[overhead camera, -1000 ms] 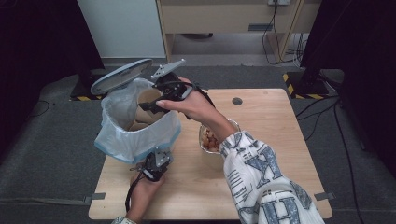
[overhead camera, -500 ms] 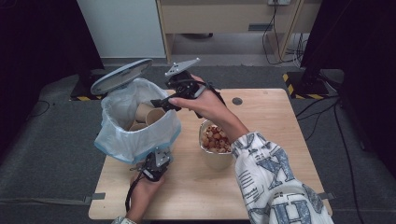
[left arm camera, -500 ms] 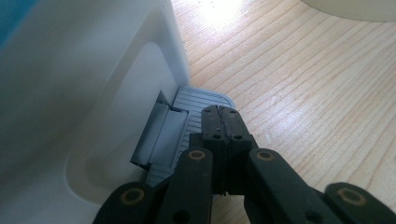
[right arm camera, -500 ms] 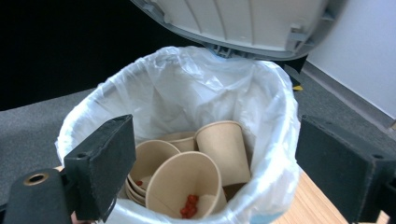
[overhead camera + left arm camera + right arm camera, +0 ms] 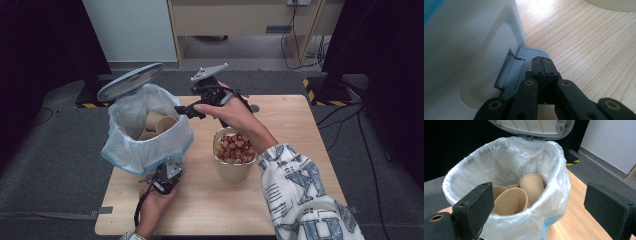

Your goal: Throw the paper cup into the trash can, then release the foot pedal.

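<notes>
At the left, the pedal bin point(image 5: 145, 135) stood on the table point(image 5: 290, 110), its lid point(image 5: 129, 81) raised and paper cups point(image 5: 159, 124) lying in its liner, their lower parts hidden. The left gripper point(image 5: 541, 65), jaws pressed together, rested on the bin's foot pedal point(image 5: 529, 56). Further right, the right gripper point(image 5: 186, 111) hovered beside the bin's rim, its jaws just widened and empty. A nut-filled cup point(image 5: 234, 154) stood beyond, partly covered by the sleeve point(image 5: 305, 195).

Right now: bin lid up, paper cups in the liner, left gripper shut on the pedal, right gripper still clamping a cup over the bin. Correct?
Not quite: the right gripper holds nothing. Its jaws have just been opening and stand apart with nothing between them, as the right gripper view shows. The lid is up, the paper cups lie in the liner, and the left gripper is shut on the pedal.
</notes>
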Demonstrator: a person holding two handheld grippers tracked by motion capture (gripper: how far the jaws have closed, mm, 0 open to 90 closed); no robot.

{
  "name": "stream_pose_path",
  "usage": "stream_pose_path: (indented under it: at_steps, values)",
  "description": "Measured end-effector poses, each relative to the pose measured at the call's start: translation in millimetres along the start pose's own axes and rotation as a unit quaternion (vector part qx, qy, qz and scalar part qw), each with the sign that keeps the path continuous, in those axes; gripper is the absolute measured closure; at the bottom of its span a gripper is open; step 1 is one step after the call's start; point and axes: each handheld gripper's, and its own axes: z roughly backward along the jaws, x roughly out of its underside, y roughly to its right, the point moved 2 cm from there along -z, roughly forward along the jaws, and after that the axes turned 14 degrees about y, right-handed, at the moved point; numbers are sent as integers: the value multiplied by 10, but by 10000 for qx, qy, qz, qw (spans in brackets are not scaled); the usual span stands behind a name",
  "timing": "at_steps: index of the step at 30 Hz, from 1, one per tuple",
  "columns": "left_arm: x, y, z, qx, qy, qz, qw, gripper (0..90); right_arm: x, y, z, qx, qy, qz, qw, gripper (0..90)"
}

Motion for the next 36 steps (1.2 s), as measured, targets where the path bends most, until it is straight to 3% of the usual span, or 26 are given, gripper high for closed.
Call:
stream_pose_path:
  at_steps: [24, 36]
  values:
    - [1, 0, 1, 9, -3, -3, 10000, 892, 144, 272, 384, 310, 17, -160, 9994, 79]
    - [1, 3, 0, -6, -1, -13, 10000, 891, 243, 477, 705, 620, 62, -255, 9977, 76]
